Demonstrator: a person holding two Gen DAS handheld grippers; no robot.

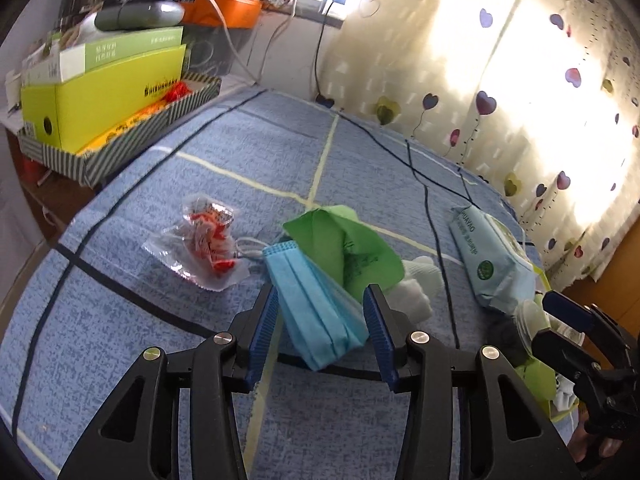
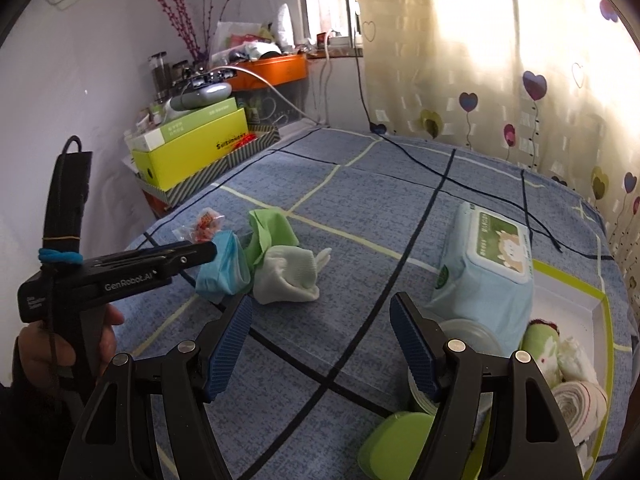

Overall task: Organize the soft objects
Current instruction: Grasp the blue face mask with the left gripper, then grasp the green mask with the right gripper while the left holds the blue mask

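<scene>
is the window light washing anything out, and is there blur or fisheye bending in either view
Left wrist view: the sunlit curtain is blown out to white, the yellow box at the edge looks soft, and the bedspread lines curve. Right wrist view: the curtain glares less, the wipes pack stays readable, and dark corners frame the picture.

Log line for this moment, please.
left gripper: open, straddling blue face mask | right gripper: open, empty | white sock: on bedspread

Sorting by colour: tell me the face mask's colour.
Light blue, pleated face mask; clearest in the left wrist view.
</scene>
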